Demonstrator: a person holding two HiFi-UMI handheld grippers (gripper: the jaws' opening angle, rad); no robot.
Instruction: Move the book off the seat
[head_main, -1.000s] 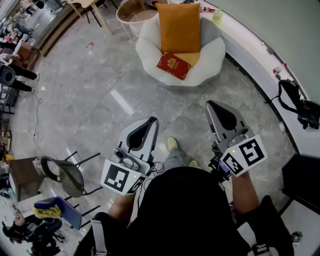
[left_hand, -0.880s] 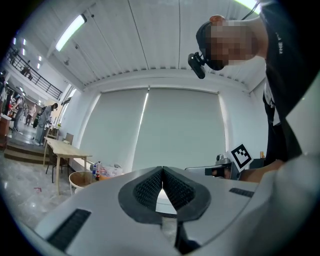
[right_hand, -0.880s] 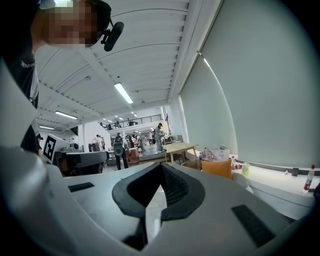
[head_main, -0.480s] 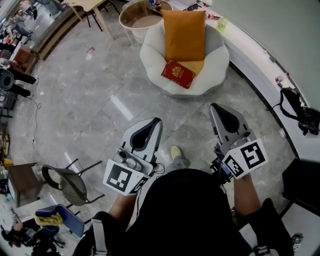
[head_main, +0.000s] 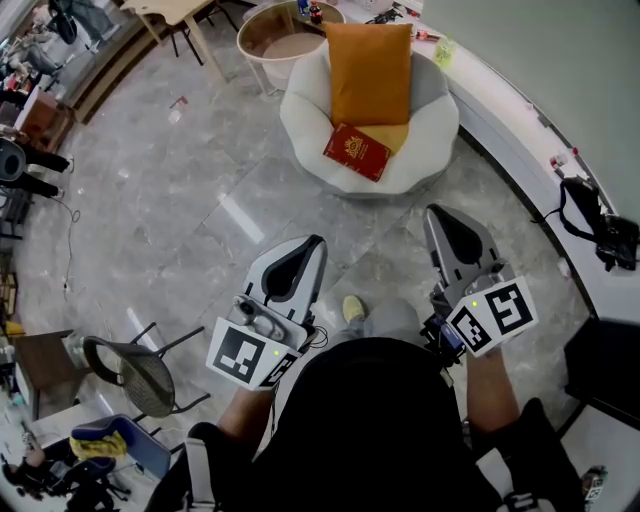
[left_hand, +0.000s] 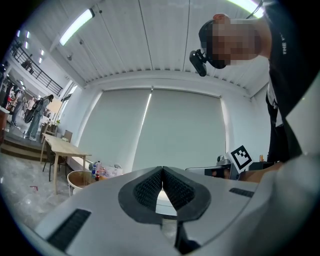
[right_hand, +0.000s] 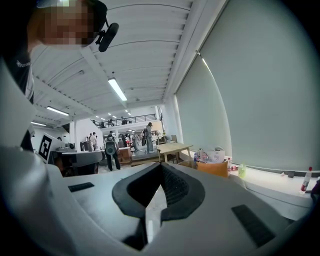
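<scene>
A red book (head_main: 357, 152) with a gold emblem lies on the front of a white round seat (head_main: 305, 125), against an orange cushion (head_main: 369, 75). In the head view both grippers hang well short of the seat, over the marble floor. My left gripper (head_main: 303, 252) points toward the seat's left side and my right gripper (head_main: 447, 218) toward its right side. In the left gripper view the left gripper (left_hand: 162, 170) has its ribbed pads touching, with nothing held. The right gripper (right_hand: 160, 165) also stands with tips together and empty. Neither gripper view shows the book.
Behind the seat stand a round side table (head_main: 270, 35) with bottles and a wooden table (head_main: 178, 10). A white curved counter (head_main: 515, 105) runs along the right, with a black bag (head_main: 600, 225) on it. A mesh chair (head_main: 140, 362) is at lower left.
The seat and book have slid slightly lower and nearer in the head view as I moved toward them. Both grippers stay shut and empty.
</scene>
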